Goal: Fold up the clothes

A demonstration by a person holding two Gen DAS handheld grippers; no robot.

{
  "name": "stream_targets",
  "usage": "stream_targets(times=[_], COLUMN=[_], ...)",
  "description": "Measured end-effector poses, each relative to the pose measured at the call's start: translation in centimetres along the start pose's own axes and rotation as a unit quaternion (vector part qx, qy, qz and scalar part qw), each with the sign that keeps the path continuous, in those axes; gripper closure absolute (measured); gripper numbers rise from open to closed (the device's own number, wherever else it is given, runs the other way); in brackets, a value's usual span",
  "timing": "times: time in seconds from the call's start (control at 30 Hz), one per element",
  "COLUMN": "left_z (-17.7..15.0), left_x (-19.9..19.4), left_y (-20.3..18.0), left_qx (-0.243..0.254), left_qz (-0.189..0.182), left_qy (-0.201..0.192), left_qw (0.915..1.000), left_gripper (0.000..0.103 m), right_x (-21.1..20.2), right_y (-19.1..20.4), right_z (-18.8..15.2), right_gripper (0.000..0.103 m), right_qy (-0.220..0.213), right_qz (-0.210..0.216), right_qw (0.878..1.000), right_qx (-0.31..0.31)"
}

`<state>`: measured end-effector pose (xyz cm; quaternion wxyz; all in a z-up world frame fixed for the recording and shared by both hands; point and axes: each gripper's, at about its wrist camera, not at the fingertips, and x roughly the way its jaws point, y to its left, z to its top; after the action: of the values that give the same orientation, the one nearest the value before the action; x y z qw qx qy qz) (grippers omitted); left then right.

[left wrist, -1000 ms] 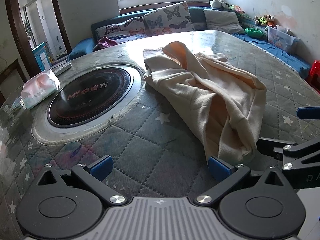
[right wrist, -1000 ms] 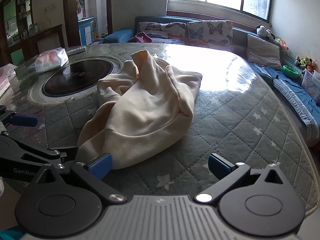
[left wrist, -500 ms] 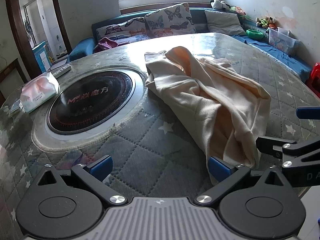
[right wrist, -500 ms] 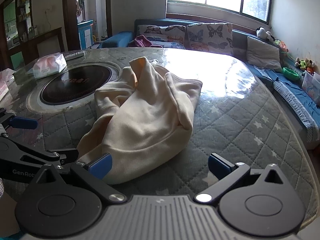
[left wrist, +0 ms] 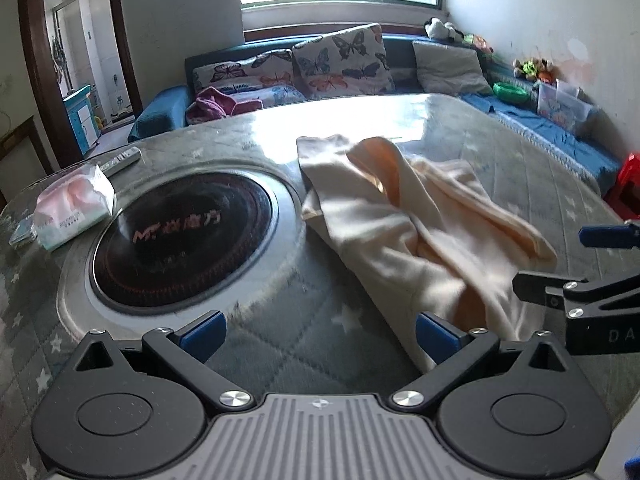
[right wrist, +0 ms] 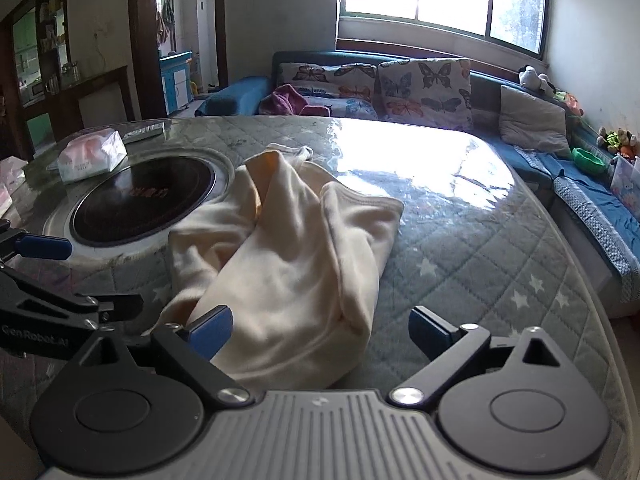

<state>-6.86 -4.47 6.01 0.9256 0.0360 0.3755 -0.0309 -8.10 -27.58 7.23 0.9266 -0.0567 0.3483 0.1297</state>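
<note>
A cream garment lies crumpled in a loose heap on the quilted, plastic-covered worktop, just beside a round black hotplate. It looks soft, light and floppy, likely to sag, so a hem or corner near the front edge seems the best hold. The left gripper has its jaws wide apart and empty. The right gripper has its jaws closing around the near hem, not yet pinching.

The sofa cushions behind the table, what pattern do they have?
The sofa cushions show a butterfly pattern, clearest in the right wrist view.
</note>
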Motion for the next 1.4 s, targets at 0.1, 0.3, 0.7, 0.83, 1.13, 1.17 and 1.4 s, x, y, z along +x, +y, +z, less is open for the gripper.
stream_targets(times=[0.1, 0.3, 0.7, 0.83, 1.13, 1.17, 1.4], left_z=[1.1, 3.5, 6.1, 5.8, 5.3, 5.3, 5.0], left_x=[0.7, 3.4, 8.5, 8.9, 8.8, 8.7, 8.5], left_y=[0.3, 0.3, 0.6, 0.9, 1.7, 1.8, 2.0], left_qx=[0.002, 0.003, -0.016, -0.026, -0.043, -0.043, -0.038], left_qz=[-0.006, -0.016, -0.045, -0.065, -0.101, -0.102, -0.108], left_qy=[-0.005, -0.008, 0.025, 0.033, 0.027, 0.027, 0.024], left_qw=[1.0, 0.9998, 0.9985, 0.997, 0.9936, 0.9935, 0.9931], left_gripper=[0.011, 0.029, 0.032, 0.047, 0.077, 0.077, 0.087], right_x=[0.8, 3.2, 9.1, 10.1, 8.2, 8.1, 7.8], right_y=[-0.4, -1.3, -1.3, -1.7, -5.6, -6.3, -10.7], right_z=[1.2, 3.6, 6.4, 6.4, 5.8, 5.6, 3.4], right_gripper=[0.012, 0.028, 0.054, 0.08, 0.098, 0.098, 0.099], right_qy=[-0.004, -0.003, 0.026, 0.03, 0.006, 0.005, 0.018], right_qz=[-0.001, 0.0, 0.018, 0.018, -0.031, -0.039, -0.107], right_qw=[1.0, 1.0, 0.999, 0.999, 1.0, 0.999, 0.992], right_qx=[-0.003, -0.009, -0.034, -0.038, -0.003, 0.006, 0.069])
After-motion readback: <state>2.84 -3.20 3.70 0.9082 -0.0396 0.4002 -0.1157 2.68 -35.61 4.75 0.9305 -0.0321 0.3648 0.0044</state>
